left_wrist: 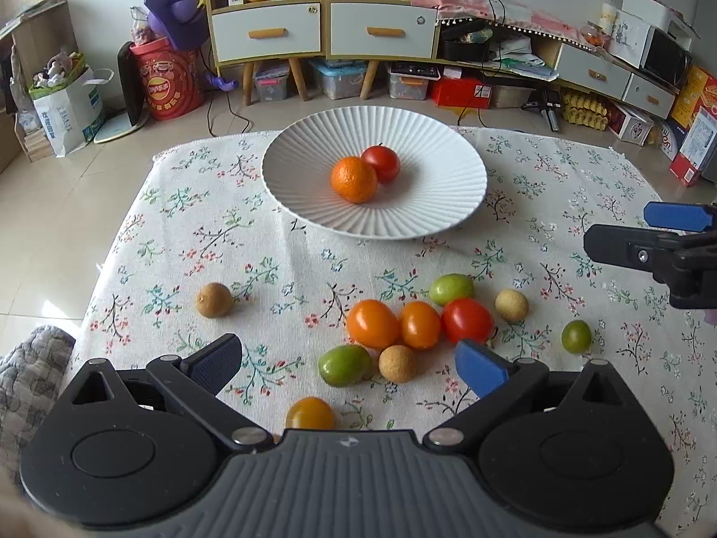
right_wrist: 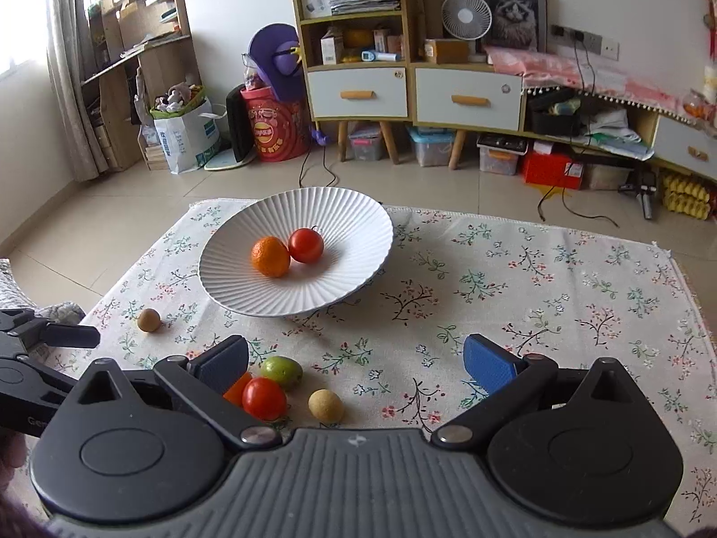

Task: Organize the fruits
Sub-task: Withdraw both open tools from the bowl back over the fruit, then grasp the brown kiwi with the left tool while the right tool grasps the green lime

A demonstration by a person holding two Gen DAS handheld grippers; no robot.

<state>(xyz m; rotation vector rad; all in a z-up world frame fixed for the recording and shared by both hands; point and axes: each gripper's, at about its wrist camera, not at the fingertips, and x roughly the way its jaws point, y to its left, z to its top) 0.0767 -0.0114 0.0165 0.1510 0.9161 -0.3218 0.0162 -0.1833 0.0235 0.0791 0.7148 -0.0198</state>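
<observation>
A white ribbed plate (left_wrist: 430, 206) (right_wrist: 354, 219) holds an orange (left_wrist: 354, 178) (right_wrist: 270, 256) and a red tomato (left_wrist: 381, 163) (right_wrist: 305, 245). Several small fruits lie on the floral cloth in front of it: an orange tomato (left_wrist: 372, 323), a red tomato (left_wrist: 467, 320) (right_wrist: 264, 398), a green fruit (left_wrist: 344, 364) (right_wrist: 281, 371), and tan longans (left_wrist: 213, 299) (right_wrist: 149, 319). My left gripper (left_wrist: 349, 361) is open and empty, low over the cluster. My right gripper (right_wrist: 356, 365) is open and empty, just right of the cluster; it also shows in the left wrist view (left_wrist: 645, 235).
A floral tablecloth (left_wrist: 179, 233) (right_wrist: 560, 296) covers the low table. Behind it is a tiled floor with cabinets (left_wrist: 322, 31) (right_wrist: 412, 89), storage boxes and a red bucket (left_wrist: 168, 83). A grey cushion (left_wrist: 27, 372) lies at the table's left edge.
</observation>
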